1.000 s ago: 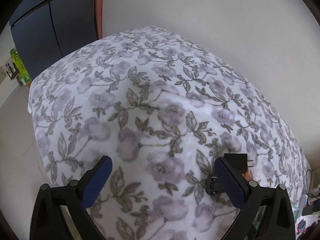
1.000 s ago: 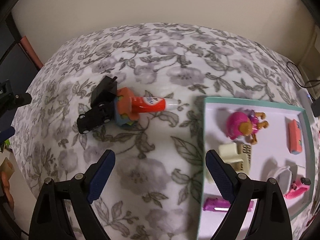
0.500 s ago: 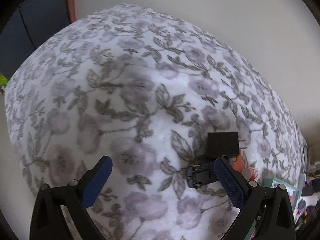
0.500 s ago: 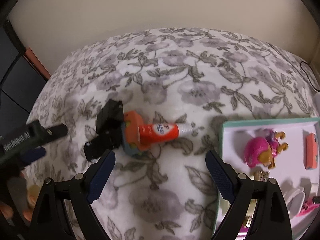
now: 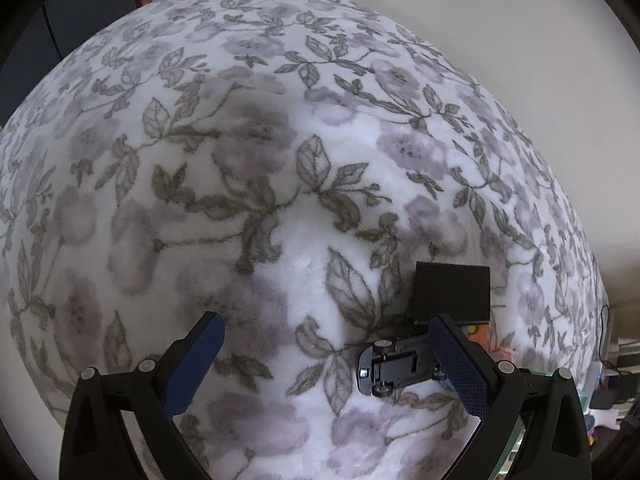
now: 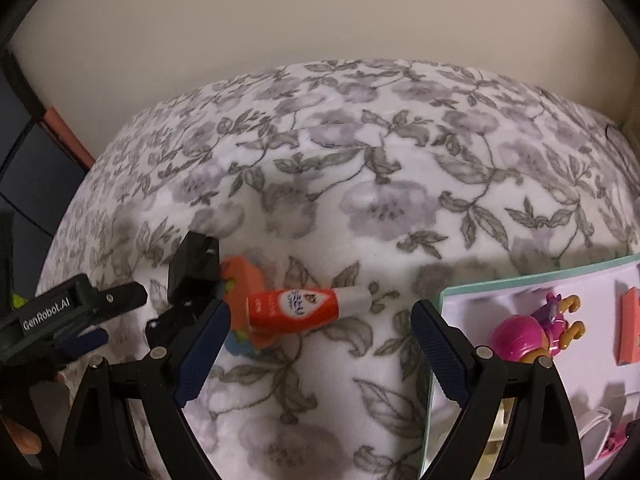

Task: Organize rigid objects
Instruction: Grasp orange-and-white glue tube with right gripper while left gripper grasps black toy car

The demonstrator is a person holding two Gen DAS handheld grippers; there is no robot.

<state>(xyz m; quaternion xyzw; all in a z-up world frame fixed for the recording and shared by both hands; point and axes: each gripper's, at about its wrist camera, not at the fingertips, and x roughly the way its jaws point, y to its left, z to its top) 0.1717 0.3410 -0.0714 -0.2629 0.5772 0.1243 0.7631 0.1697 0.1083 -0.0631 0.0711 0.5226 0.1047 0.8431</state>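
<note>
Lying upside down on the floral blanket (image 5: 280, 160), a black toy car (image 5: 396, 368) is seen just beside the inner face of the left gripper's (image 5: 332, 356) right finger.

The car's wheels are turned upward; whether the finger pad touches it cannot be told. The left gripper is spread wide with nothing between its fingers. A black adapter block (image 5: 452, 292) is set just behind the car, and an orange-red tube (image 6: 296, 308) with a white cap is laid across an orange and blue toy (image 6: 244, 300) next to it. The right gripper (image 6: 320, 344) is likewise held wide apart and empty, above the blanket. A teal-rimmed tray (image 6: 436, 360) is placed to the right, and a pink figure (image 6: 524, 336) and an orange block (image 6: 628, 332) are kept in it. A plain pale wall (image 6: 320, 20) is seen behind the bed.
</note>
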